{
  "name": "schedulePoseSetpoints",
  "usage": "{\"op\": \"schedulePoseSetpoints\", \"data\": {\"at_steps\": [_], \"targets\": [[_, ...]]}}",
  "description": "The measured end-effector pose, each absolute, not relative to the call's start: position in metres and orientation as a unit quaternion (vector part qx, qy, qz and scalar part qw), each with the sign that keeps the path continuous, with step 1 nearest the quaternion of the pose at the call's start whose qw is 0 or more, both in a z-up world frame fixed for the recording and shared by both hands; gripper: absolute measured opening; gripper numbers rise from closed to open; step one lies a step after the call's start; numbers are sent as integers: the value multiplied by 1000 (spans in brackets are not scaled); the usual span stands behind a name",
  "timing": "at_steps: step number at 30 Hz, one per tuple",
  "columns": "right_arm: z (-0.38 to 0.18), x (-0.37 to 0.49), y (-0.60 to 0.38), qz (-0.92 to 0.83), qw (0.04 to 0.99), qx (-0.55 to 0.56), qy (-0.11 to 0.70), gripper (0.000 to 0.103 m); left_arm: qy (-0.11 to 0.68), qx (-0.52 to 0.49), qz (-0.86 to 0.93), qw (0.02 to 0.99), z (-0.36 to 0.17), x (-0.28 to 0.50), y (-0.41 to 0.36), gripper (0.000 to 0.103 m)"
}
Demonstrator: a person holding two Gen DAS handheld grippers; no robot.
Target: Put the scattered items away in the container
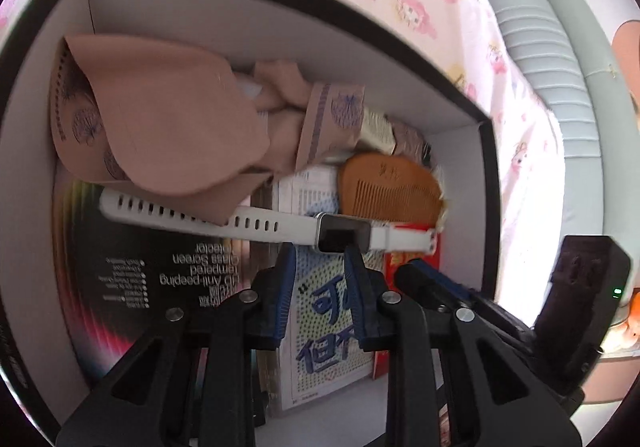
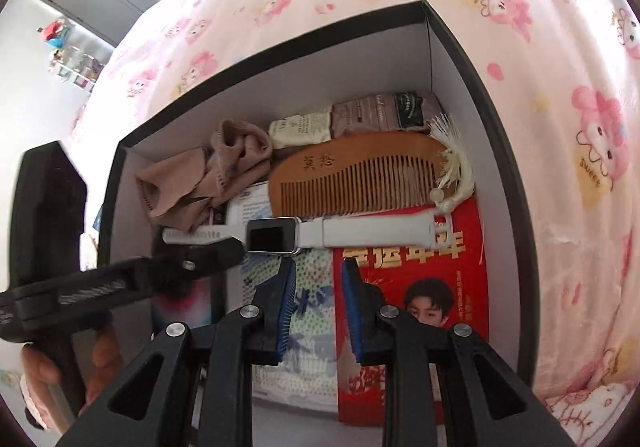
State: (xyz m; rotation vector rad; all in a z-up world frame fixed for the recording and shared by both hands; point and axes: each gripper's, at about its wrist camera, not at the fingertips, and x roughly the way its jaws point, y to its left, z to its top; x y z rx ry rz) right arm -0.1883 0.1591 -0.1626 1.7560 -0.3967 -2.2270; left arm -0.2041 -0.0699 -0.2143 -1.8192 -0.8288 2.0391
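A black-rimmed box [image 1: 486,183] [image 2: 504,135] with white walls sits on a pink cartoon bedsheet. Inside lie a white smartwatch [image 1: 340,235] [image 2: 272,235], a wooden comb [image 1: 390,187] [image 2: 352,177] with a tassel, tan socks [image 1: 160,115] [image 2: 200,175], a black screen-protector pack [image 1: 160,271] and a red booklet [image 2: 412,287]. My left gripper [image 1: 320,261] [image 2: 234,247] hovers with its tips at the watch's near edge, jaws narrowly open, nothing between them. My right gripper [image 2: 318,271] [image 1: 416,273] hangs just short of the watch, also narrowly open and holding nothing.
Two small sachets [image 2: 344,121] lie against the box's far wall. A printed paper sheet [image 1: 320,323] covers the box floor under both grippers. A grey padded bed edge [image 1: 552,59] runs beside the sheet. A hand [image 2: 44,371] holds the left tool.
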Motion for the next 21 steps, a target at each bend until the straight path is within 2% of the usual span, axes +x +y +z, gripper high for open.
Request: {"op": "schedulePoseSetpoints", "data": {"at_steps": [3,6,10,14,18,21], "targets": [[-155,-192,163,-783,134,588,-153,21,-322,-612,704,161,-208,-200,-79,23],[-154,-196,163,-788,121,589,-129,21,-298,-625,709,133,-212,-199,-80,23],[-167,-197,165,-776,118,602,-144,21,-293,-621,712,142,-206,-193,-80,24],[-138,-178,162,-812,102,565,-106,21,-242,-573,765,167,-164,-172,-69,32],[-105,-157,157,-842,87,527,-75,21,-153,-527,822,154,-122,-147,-51,32],[-89,-137,140,-858,85,503,-58,21,-135,-502,839,161,-97,-136,-61,33]]}}
